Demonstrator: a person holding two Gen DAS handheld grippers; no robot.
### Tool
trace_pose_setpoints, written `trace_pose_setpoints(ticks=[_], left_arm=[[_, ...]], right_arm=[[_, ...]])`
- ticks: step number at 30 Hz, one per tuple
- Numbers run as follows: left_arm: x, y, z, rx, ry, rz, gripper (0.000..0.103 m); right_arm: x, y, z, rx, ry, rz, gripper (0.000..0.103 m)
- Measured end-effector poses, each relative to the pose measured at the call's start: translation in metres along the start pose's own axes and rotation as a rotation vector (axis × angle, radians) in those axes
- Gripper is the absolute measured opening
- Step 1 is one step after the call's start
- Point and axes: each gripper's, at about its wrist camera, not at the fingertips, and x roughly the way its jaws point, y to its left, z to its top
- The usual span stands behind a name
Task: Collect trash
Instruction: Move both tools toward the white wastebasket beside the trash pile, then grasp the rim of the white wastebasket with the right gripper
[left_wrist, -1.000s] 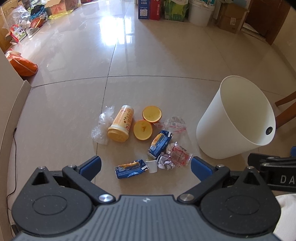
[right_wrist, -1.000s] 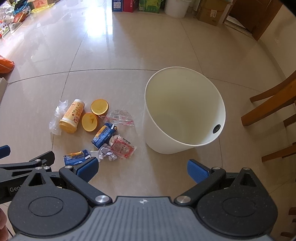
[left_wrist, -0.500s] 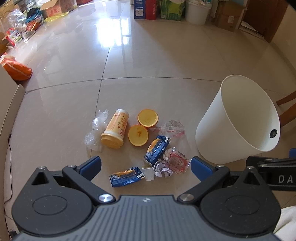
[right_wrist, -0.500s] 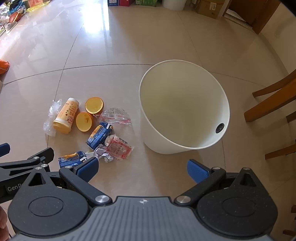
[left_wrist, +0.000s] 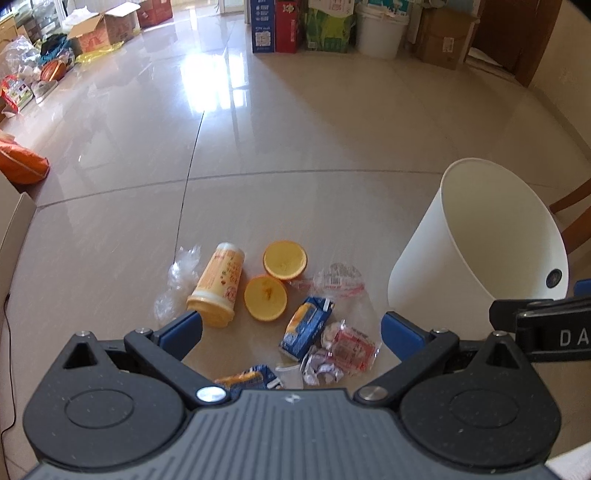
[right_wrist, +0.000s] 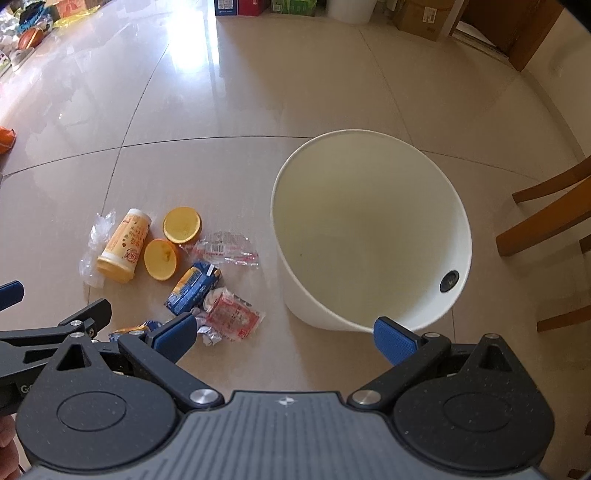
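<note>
On the glossy beige tiled floor (left_wrist: 332, 140) the litter lies in a loose cluster, with the bin to its right. Farthest left is a crumpled clear plastic bag (left_wrist: 177, 280), touching a yellow-and-white printed plastic cup (left_wrist: 221, 284) that lies on its side, its wide yellow end toward the camera. Just right of the cup sit two hollowed orange halves, cut faces up: the nearer orange half (left_wrist: 266, 297) and the farther orange half (left_wrist: 285, 259), edges touching. Right of them lies a flat clear wrapper with red print (left_wrist: 338, 281). Nearer the camera is a squashed blue-and-orange drink carton (left_wrist: 306, 326), beside a crumpled red-and-white snack wrapper (left_wrist: 351, 349) and a ball of silvery foil (left_wrist: 321, 371). A second flattened blue carton (left_wrist: 247, 378) lies partly hidden behind the left gripper's body.

The left gripper (left_wrist: 291, 330) hovers above this cluster, its blue-padded fingers spread wide and grasping nothing; in its own view the left pad overlaps the cup's yellow end.

Right of the litter stands a white plastic waste bin (right_wrist: 369, 236), upright, with a small dark round fitting on its rim; no litter shows inside. The right gripper (right_wrist: 284, 338) hangs over the floor between the litter and the bin, jaws likewise spread and empty. Wooden chair legs (right_wrist: 543, 218) stand at the far right.
</note>
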Motion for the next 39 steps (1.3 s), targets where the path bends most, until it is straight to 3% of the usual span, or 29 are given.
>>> trace_pose_setpoints(ticks=[18, 25, 29, 34, 39], left_arm=[[0.032, -0.031, -0.010, 0.127, -0.069, -0.032, 0.102], [0.034, -0.041, -0.018, 0.179, -0.129, -0.020, 0.102], [0.038, -0.043, -0.026, 0.189, -0.131, -0.028, 0.102], [0.047, -0.043, -0.032, 0.196, -0.097, -0.040, 0.102], [0.054, -0.041, -0.035, 0.194, -0.074, -0.049, 0.102]], right_arm=[[0.027, -0.064, 0.010, 0.055, -0.033, -0.046, 0.103], [0.044, -0.130, 0.014, 0.200, -0.015, -0.126, 0.101], [0.063, -0.176, 0.012, 0.353, 0.020, -0.130, 0.093], [0.094, -0.206, 0.007, 0.491, 0.088, -0.086, 0.063], [0.111, -0.209, 0.003, 0.516, 0.076, -0.073, 0.036]])
